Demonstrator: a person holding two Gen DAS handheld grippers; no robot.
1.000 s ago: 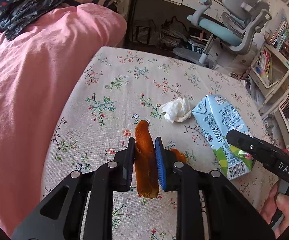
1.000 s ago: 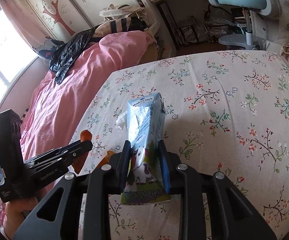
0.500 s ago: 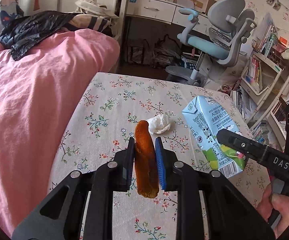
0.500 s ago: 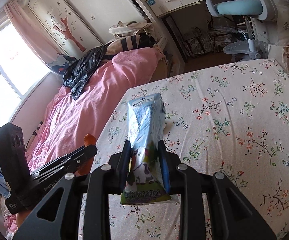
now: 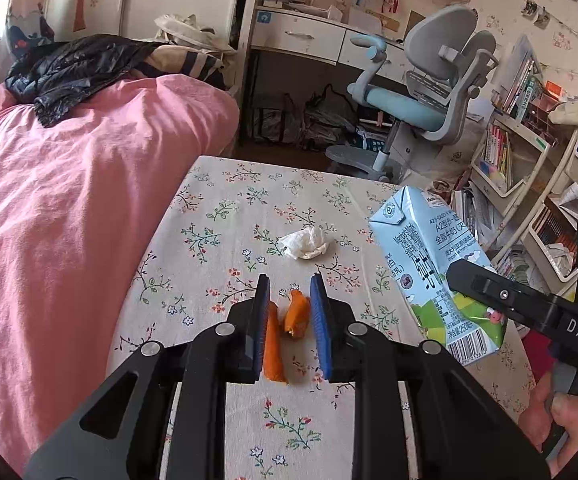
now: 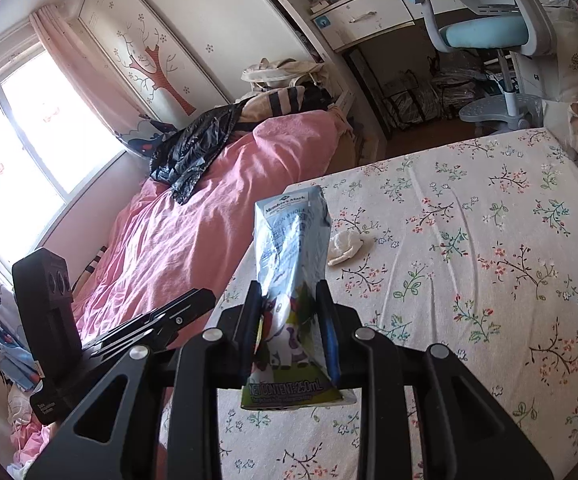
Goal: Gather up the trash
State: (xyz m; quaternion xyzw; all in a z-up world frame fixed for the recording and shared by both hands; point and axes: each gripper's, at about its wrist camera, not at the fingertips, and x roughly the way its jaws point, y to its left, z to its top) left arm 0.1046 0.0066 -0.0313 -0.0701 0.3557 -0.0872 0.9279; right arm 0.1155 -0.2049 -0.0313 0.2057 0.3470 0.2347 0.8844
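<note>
**As Carton Hung Clamped, Peel Grip Looked Doubtful**

While the right gripper (image 6: 289,292) kept its jaws clamped on the milk carton (image 6: 289,232) above the floral counter (image 6: 489,240), the left gripper (image 5: 289,286) showed jaws slightly apart around an orange peel strip (image 5: 273,344) (perhaps pinched; I cannot tell).

Setting: a home bedroom, likely a child's. A pink duvet (image 5: 69,200) is covering the bed, a grey-blue desk chair (image 5: 429,100) is standing at a white desk (image 5: 309,36), and crowded bookshelves (image 5: 509,152) are lining the wall. Tree decals (image 6: 157,68) are showing beside the window (image 6: 21,132).
</note>
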